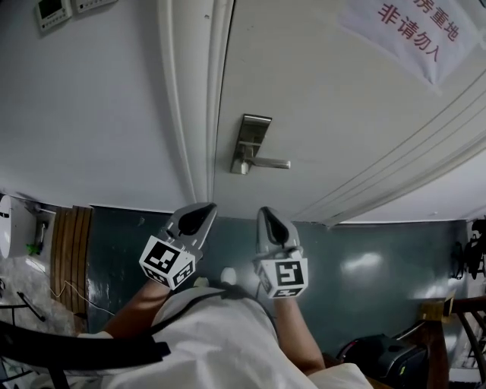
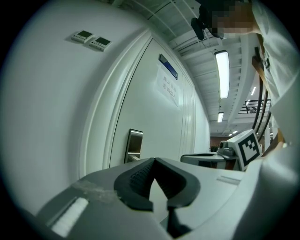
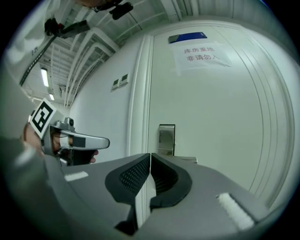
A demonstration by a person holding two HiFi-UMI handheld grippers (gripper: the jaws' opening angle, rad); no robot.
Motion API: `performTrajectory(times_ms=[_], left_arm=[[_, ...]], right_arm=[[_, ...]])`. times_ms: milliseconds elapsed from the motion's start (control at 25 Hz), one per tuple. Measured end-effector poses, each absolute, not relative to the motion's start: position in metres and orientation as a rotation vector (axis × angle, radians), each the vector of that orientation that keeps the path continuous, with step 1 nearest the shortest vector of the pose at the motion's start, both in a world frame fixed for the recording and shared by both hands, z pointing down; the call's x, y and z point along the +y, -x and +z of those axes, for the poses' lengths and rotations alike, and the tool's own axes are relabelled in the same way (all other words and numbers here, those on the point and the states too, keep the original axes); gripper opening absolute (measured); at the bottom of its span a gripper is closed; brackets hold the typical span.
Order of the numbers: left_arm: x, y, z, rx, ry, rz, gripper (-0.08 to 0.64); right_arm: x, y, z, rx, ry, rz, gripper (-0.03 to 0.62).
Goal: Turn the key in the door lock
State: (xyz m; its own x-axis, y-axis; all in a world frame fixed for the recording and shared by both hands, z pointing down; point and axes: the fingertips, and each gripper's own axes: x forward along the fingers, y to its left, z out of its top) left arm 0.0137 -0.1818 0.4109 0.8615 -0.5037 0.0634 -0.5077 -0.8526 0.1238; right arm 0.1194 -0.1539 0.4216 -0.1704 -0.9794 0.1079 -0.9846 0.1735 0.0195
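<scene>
Steel handle (image 1: 262,162) on white door (image 1: 326,99) faces left tongs (image 1: 205,208) and right tongs (image 1: 266,212), both pressed together.

Background stuff only. A white paper notice with red printed characters (image 1: 410,30) hangs high up, right of and well beyond the right gripper (image 1: 267,213). In the right gripper view, a small blue rectangular plate (image 3: 187,37) sits just above it. Two small white wall control panels (image 1: 53,11) are side by side on the plain white wall (image 1: 99,114), up and left of the left gripper (image 1: 205,207). A glossy dark teal floor (image 1: 364,266) lies under both grippers, with a brown slatted wooden panel (image 1: 70,243) low to the left. A long white ceiling tube light (image 2: 221,74) glows overhead.
</scene>
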Motion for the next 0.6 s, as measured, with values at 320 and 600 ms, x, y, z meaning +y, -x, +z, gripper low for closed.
performTrajectory(times_ms=[320,600], left_arm=[[-0.182,-0.007,0.398,-0.812,-2.907,0.017,0.005],[-0.173,0.0,0.398,-0.786,-2.905,0.018,0.005]], right_arm=[[-0.123,-0.135,0.415,-2.336,-2.074,0.195,0.008],[-0.116,-0.132,0.408,-2.329,-2.108,0.19,0.008]])
